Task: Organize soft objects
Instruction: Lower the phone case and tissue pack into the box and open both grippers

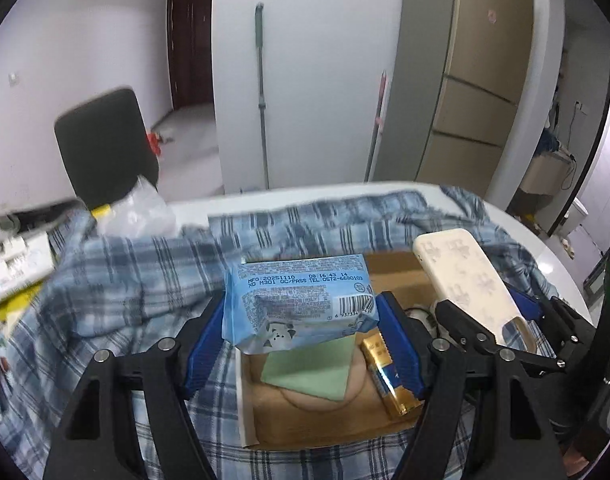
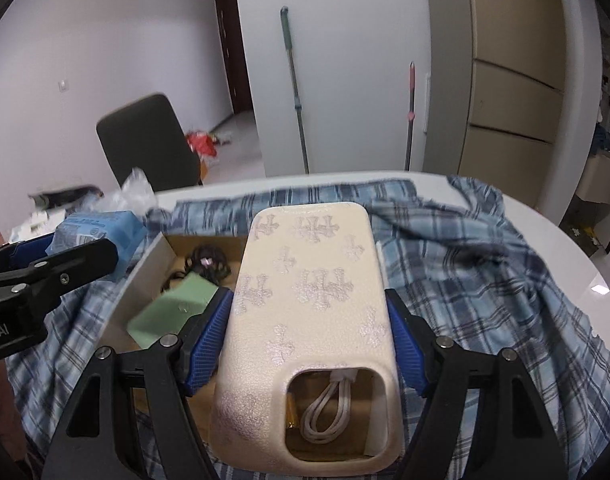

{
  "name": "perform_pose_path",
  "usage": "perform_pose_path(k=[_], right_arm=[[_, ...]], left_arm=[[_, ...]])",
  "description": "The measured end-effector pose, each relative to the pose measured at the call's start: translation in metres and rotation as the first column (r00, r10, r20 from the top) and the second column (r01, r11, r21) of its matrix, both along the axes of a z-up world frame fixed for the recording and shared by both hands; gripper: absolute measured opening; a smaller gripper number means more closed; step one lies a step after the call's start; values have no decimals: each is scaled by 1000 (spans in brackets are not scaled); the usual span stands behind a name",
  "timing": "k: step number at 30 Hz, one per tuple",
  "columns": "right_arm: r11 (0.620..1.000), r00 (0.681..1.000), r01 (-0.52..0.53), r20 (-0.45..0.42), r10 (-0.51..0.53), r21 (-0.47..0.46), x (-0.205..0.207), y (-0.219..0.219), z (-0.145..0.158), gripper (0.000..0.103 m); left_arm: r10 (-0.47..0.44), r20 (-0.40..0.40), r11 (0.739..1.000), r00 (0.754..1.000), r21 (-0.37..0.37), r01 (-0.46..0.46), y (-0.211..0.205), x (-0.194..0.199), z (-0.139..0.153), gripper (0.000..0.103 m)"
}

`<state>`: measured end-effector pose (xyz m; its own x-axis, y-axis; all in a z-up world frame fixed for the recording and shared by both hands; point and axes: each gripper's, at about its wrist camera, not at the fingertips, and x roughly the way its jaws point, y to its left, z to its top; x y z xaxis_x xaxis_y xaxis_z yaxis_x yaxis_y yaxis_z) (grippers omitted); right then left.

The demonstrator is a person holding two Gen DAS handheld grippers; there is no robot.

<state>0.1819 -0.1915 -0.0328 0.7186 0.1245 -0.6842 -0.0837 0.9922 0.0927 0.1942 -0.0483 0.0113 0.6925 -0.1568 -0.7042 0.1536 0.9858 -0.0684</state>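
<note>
A: Where are the soft things?

B: Both hang over the open brown cardboard box (image 1: 397, 276). The left gripper (image 1: 301, 320) is clamped on a light-blue plastic pack of tissues (image 1: 297, 300), its blue pads pressing the pack's two sides. The right gripper (image 2: 309, 328) grasps a cream soft phone case with embossed crosses (image 2: 309, 300) by its long edges, above the box's right part.

A: What lies inside the box?

B: A pale green flat pad (image 1: 309, 368), mostly under the pack, and a gold battery (image 1: 385, 376) beside it, half behind a pad. In the right wrist view a coiled white cable (image 2: 329, 408) shows only through the case's camera cut-out, and a dark tangled item (image 2: 207, 264) at the box's far end is too blurred to name.

A: And around the box?

B: A blue-and-white plaid cloth (image 1: 125, 280) surrounds it, covering part of the white round table (image 2: 585, 248). Left of the box, clear crumpled plastic (image 1: 145, 212) and small packages are smeared by blur and cut off at the edge. Beyond the table stands a dark chair back (image 1: 105, 148).
</note>
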Motion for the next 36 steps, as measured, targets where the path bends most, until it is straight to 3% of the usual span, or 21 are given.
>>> perform_pose_path(k=[11, 15, 17, 25, 31, 36], right_arm=[[1000, 995, -4, -96, 5, 15, 14, -2, -22, 73], [1000, 996, -16, -82, 17, 12, 13, 1, -21, 73], [1000, 997, -15, -70, 15, 2, 12, 2, -20, 79], [1000, 999, -10, -33, 9, -7, 5, -3, -3, 80], [999, 997, -43, 65, 44, -14, -15, -4, 36, 80], [995, 977, -98, 192, 97, -1, -50, -6, 72, 82]], left_arm=[[-11, -70, 1000, 997, 5, 11, -4, 10, -23, 75], [-2, -43, 1000, 999, -2, 2, -5, 7, -20, 82], [11, -30, 1000, 999, -8, -11, -2, 6, -18, 90], [13, 12, 1000, 1000, -17, -13, 0, 0, -3, 90], [27, 167, 1000, 986, -5, -27, 2, -24, 33, 90], [41, 285, 997, 958, -74, -20, 18, -57, 61, 90]])
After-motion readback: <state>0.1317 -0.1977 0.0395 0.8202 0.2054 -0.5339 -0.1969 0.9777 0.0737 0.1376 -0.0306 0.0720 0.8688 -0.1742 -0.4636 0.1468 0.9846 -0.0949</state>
